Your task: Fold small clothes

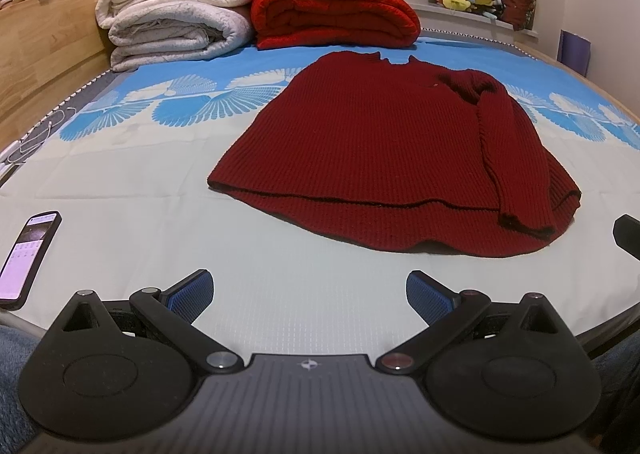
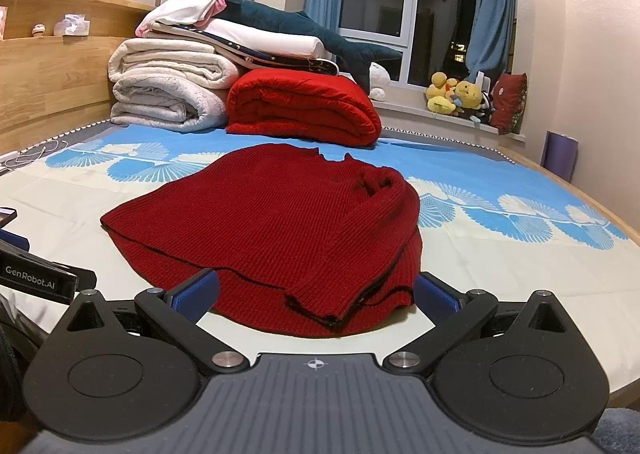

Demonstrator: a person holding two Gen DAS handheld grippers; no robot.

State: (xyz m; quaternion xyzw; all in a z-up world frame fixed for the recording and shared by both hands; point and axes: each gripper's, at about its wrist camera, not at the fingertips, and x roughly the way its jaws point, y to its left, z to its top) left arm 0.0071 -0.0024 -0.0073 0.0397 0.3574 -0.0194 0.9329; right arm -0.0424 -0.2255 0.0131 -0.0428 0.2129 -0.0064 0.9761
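Observation:
A dark red knitted sweater [image 1: 380, 141] lies flat on the bed sheet [image 1: 140, 173], its hem toward me, with the right sleeve folded in over the body. It also shows in the right wrist view [image 2: 272, 221]. My left gripper [image 1: 310, 296] is open and empty, hovering over the sheet short of the hem. My right gripper [image 2: 316, 294] is open, its blue pads [image 2: 196, 294] on either side of the sweater's near hem corner, not closed on it. The right gripper's tip shows at the left wrist view's right edge [image 1: 628, 236].
A phone [image 1: 28, 254] lies on the sheet at the near left. Folded white blankets [image 1: 172, 21] and a red blanket [image 1: 336, 13] are stacked at the head of the bed by the wooden headboard [image 1: 48, 33]. Plush toys [image 2: 456, 95] sit on the windowsill.

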